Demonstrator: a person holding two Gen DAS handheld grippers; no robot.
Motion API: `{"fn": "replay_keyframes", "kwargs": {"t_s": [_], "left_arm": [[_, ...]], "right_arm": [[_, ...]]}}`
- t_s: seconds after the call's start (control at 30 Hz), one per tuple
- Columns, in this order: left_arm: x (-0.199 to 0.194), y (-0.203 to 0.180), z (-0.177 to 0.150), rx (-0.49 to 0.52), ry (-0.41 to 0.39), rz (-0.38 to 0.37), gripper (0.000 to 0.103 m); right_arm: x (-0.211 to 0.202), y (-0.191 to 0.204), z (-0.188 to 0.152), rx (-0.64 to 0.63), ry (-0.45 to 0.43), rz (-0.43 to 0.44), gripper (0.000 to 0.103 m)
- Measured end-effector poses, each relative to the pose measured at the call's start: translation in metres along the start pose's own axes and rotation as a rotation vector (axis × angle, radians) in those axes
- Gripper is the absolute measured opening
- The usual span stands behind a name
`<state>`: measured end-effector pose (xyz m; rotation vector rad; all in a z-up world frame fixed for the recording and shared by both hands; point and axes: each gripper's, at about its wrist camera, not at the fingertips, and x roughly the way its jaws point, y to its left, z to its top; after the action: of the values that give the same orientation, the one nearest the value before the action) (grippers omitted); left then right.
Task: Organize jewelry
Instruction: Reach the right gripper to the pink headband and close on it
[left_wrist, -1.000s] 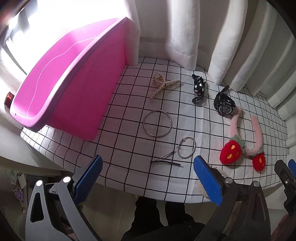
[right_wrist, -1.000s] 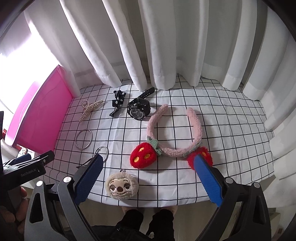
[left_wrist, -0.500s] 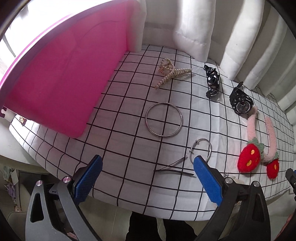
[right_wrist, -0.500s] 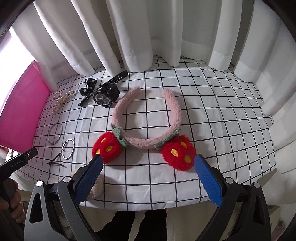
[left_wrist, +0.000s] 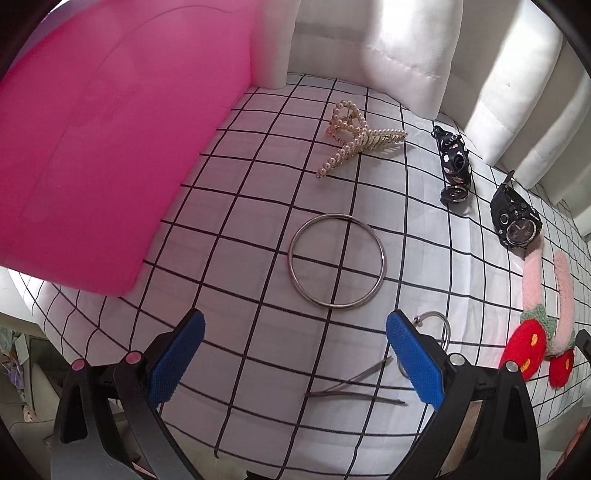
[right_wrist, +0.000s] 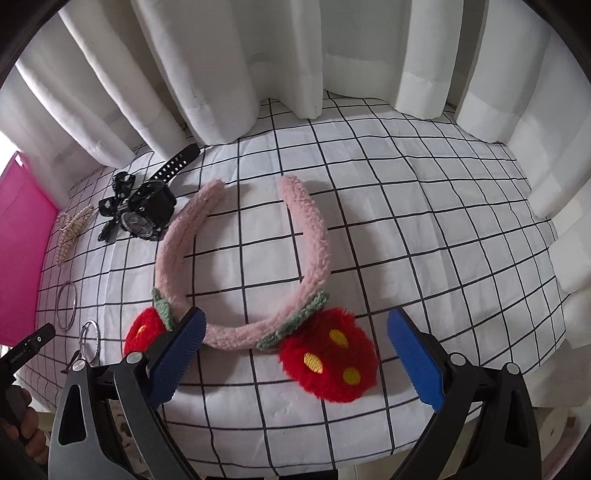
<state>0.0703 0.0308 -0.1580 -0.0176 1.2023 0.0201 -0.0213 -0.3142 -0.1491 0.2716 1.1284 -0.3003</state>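
1. The left gripper (left_wrist: 293, 354) hovers low over the near edge of the desk (left_wrist: 258, 406), fingers wide apart and empty, seemingly lined up on the bangle (left_wrist: 337, 261) just ahead
2. A hair pin (left_wrist: 354, 386) and a small key ring (left_wrist: 437, 328) lie between and beside its fingers, near enough to snag
3. The right gripper (right_wrist: 293, 354) hangs with fingers spread and holding nothing, straddling the fuzzy headband (right_wrist: 243, 266) and its strawberry pom (right_wrist: 328, 363), probably its first pick
4. Further back lie the pearl hair claw (left_wrist: 354, 138), a black bow clip (left_wrist: 454, 166) and a black watch (right_wrist: 147, 214), spread well apart so each can be gripped alone
5. The pink box (left_wrist: 110, 140) stands at the left, likely where everything goes; nothing is sorted yet
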Motion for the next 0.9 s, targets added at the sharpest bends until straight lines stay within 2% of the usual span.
{"fn": "replay_keyframes", "kwargs": {"t_s": [0.33, 0.67, 0.9], "left_arm": [[0.034, -0.008, 0.020, 0.010, 0.016, 0.024, 0.097], [0.049, -0.023, 0.030, 0.040, 0.017, 0.001, 0.097], [0.054, -0.033, 0.032, 0.042, -0.016, -0.006, 0.097]], "right_arm": [[0.034, -0.004, 0.016, 0.002, 0.025, -0.076, 0.094], [0.051, -0.005, 0.018, -0.005, 0.053, -0.085, 0.094], [0.062, -0.009, 0.019, -0.003, 0.076, -0.092, 0.094]]}}
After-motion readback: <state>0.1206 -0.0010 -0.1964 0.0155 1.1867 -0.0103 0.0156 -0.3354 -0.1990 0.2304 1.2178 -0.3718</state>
